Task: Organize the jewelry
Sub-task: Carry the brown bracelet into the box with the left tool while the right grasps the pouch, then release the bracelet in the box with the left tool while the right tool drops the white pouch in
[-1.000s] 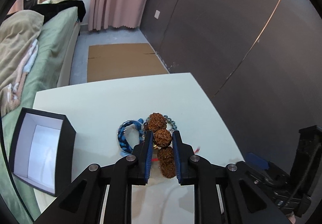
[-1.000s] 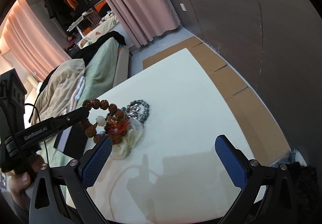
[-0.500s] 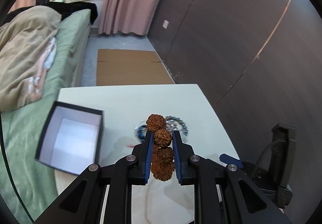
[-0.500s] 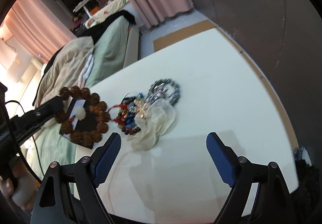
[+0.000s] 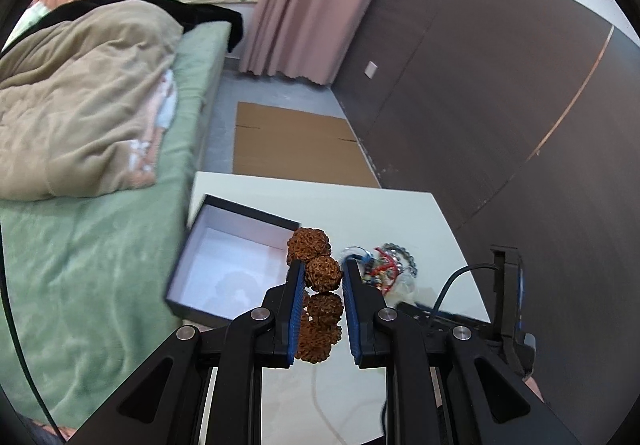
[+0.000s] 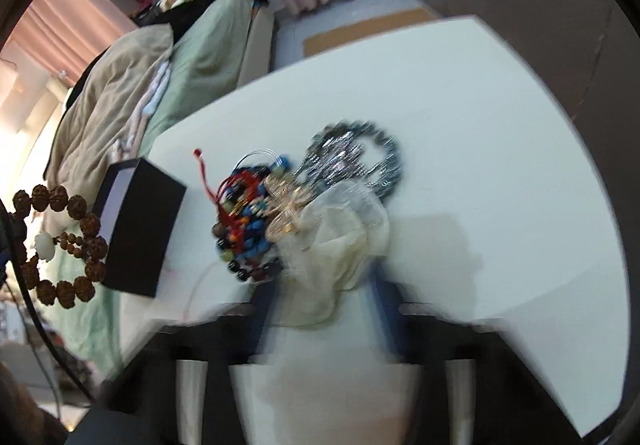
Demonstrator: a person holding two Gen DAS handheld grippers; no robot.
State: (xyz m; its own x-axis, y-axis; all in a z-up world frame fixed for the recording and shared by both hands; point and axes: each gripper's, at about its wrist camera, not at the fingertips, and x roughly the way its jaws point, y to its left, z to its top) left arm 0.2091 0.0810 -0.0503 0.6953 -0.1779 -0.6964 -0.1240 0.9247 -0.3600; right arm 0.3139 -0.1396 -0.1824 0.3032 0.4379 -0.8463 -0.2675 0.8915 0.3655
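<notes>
My left gripper is shut on a brown rudraksha bead bracelet and holds it in the air beside the open black box with a white inside. The bracelet with its white bead also shows at the far left of the right wrist view, next to the box. A pile of jewelry lies on the white table: red and blue bead strings, a gold piece, a silver chain bracelet and a cream organza pouch. My right gripper is blurred, its fingers either side of the pouch.
A bed with a beige blanket and green sheet stands left of the table. Flat cardboard lies on the floor beyond the table. A dark panelled wall runs along the right. A cable trails near the pile.
My left gripper has carried the brown bracelet left, from above the pile to beside the box. My right gripper has moved in to the pouch and its jaws have narrowed.
</notes>
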